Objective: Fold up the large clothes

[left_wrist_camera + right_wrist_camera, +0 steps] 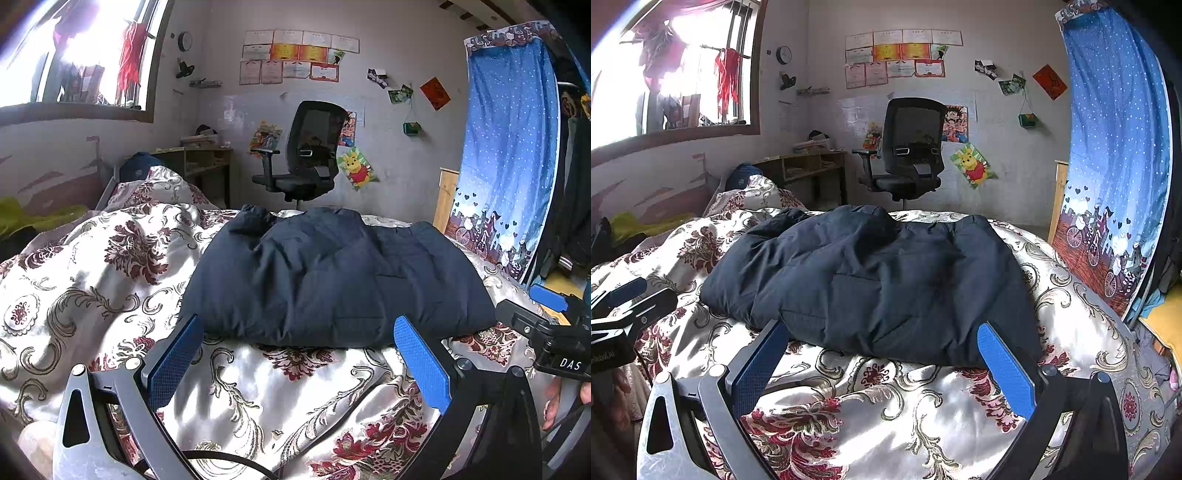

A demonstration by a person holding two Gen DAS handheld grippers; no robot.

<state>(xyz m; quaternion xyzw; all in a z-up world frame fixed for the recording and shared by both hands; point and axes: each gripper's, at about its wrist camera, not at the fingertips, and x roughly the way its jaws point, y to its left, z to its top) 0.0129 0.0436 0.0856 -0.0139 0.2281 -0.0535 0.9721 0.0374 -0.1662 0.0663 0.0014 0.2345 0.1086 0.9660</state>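
From the left wrist view, the dark navy padded jacket (332, 280) lies bunched on the floral bedspread (110, 295), its long axis running left to right, its near hem straight ahead of the left gripper (299, 350), whose jaws stand wide with nothing between them. The right gripper (546, 317) shows at the right edge, near the jacket's right corner. From the right wrist view, the jacket (886, 280) again lies crosswise just beyond the right gripper (882, 354), jaws wide and empty, centred on the near hem; the left gripper (624, 306) hangs beside the left end. Neither arm seems clearly nearer.
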